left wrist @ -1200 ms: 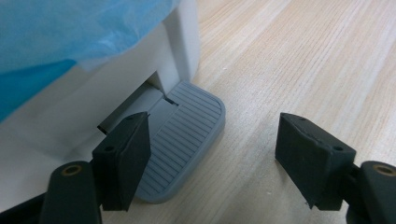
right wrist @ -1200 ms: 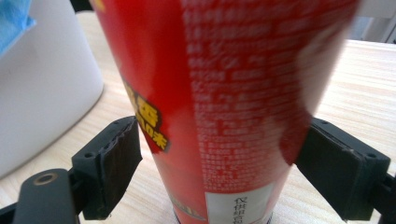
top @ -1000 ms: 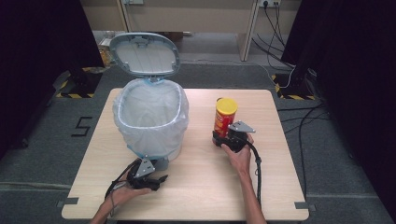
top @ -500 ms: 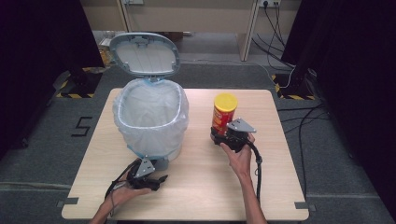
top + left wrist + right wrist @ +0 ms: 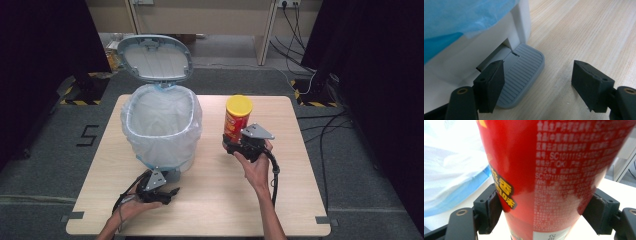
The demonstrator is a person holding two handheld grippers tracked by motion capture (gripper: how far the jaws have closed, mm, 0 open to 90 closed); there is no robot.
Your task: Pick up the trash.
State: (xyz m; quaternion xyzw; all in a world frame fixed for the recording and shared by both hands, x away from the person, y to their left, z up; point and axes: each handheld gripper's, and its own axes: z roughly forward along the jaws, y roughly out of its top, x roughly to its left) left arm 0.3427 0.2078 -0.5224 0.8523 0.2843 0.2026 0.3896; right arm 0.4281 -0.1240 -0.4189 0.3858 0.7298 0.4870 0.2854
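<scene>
I am looking down and forward from the high view over the near edge of the table (image 5: 210, 210), taking in its whole top and the floor beyond. My left gripper view is sitting low at the near left, facing the foot pedal (image 5: 521, 75) of the bin (image 5: 160, 125) from very close. My right gripper view is pressing close against the red can (image 5: 549, 177), which the high view is showing right of the bin, with the bin's blue liner (image 5: 449, 170) alongside.

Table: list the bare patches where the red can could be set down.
Free: the table right of the right gripper and red can, plus the front strip between both hands. Crowded: the left half, where the lined bin stands with the left gripper at its pedal.
</scene>
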